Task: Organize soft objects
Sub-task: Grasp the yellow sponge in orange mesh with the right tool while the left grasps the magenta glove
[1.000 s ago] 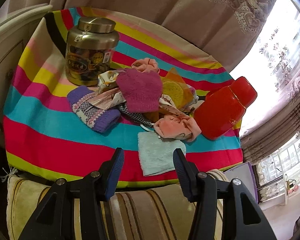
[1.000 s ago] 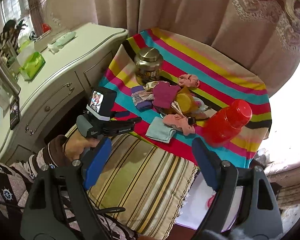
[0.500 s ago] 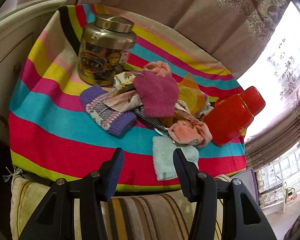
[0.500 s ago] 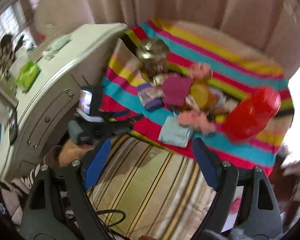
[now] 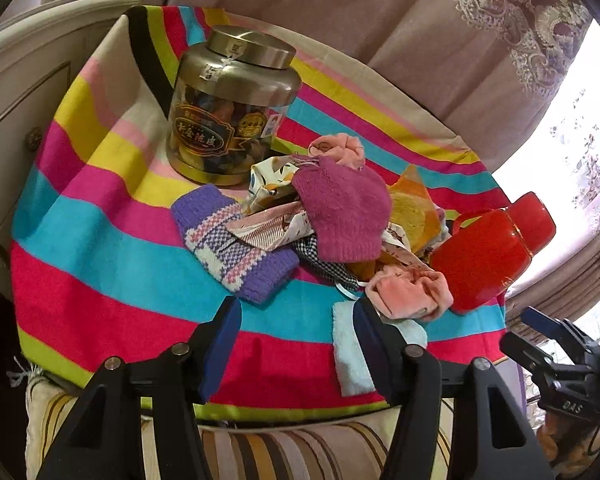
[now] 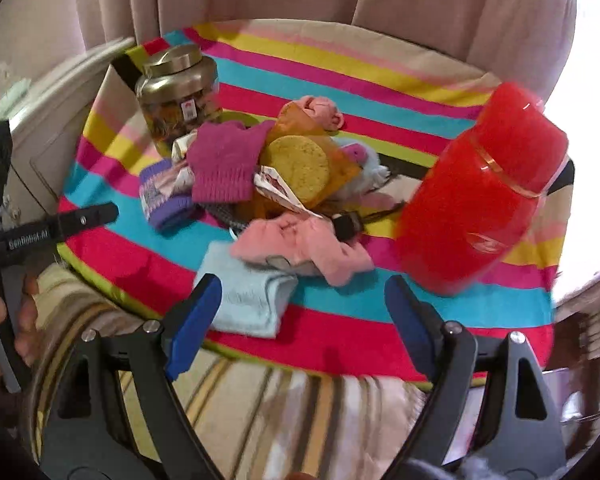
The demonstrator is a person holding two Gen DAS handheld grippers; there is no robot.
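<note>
A gold-lidded jar (image 5: 232,108) with a dark label in gold Chinese characters stands at the back of a table draped in a rainbow-striped cloth (image 5: 100,248); lettering on the left tool's black frame reads roughly "GenRobot.AI" in the right wrist view. The left tool (image 5: 296,324) angles down over the near edge, jaws opening with nothing between them. The right tool (image 6: 300,304) gapes wide and empty, above a striped cushion (image 6: 260,408). The soft objects, among them a magenta knit (image 5: 344,216), purple sock (image 5: 236,248), pink cloth (image 6: 300,244) and pale blue towel (image 6: 248,300), lie heaped mid-table beside a red jar (image 6: 480,196). Beige curtains (image 5: 340,8) hang behind.
</note>
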